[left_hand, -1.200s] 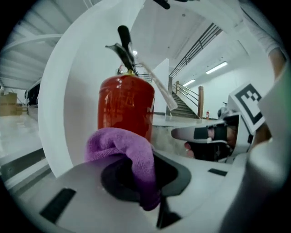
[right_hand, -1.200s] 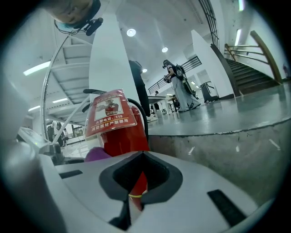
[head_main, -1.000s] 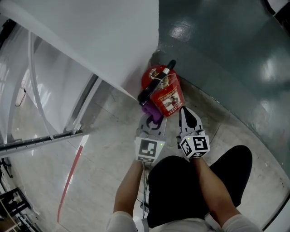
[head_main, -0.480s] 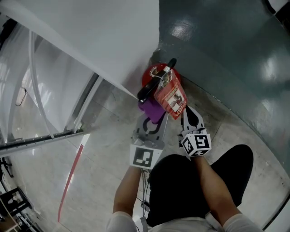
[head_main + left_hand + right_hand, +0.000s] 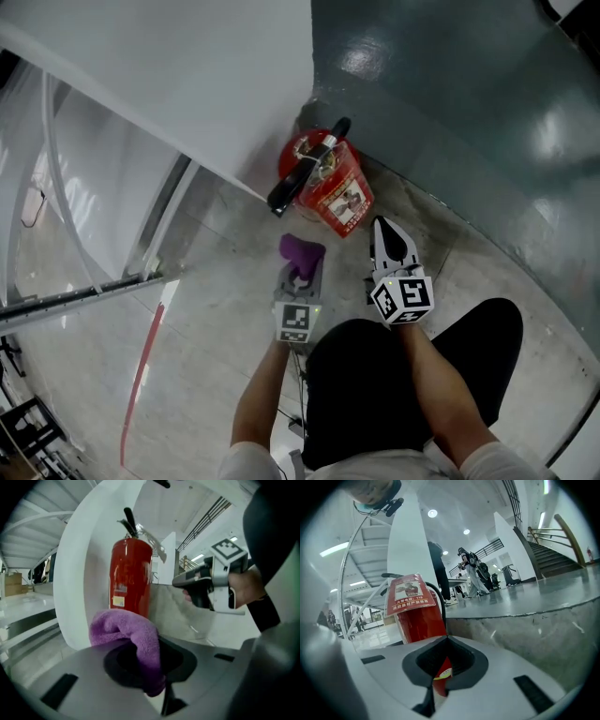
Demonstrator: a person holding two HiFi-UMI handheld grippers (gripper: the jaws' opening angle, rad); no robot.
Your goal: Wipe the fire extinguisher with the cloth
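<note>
The floor (image 5: 216,309) is pale polished stone, bounded by a white panel (image 5: 187,84) and a dark grey curved wall (image 5: 469,122). The red fire extinguisher (image 5: 319,173) stands upright on the floor at the foot of the white panel, close to where it meets the curved wall. A black lever and hose (image 5: 298,180) sit at its top, and a red printed tag (image 5: 345,202) hangs on its near side.

The right hand-held gripper (image 5: 382,230) points at the extinguisher from just beside the tag; its jaws are together and hold nothing. The left hand-held gripper (image 5: 298,279) is clamped on the purple cloth (image 5: 302,251). The cloth bunches over the jaw tips and is clear of the extinguisher body.
</note>
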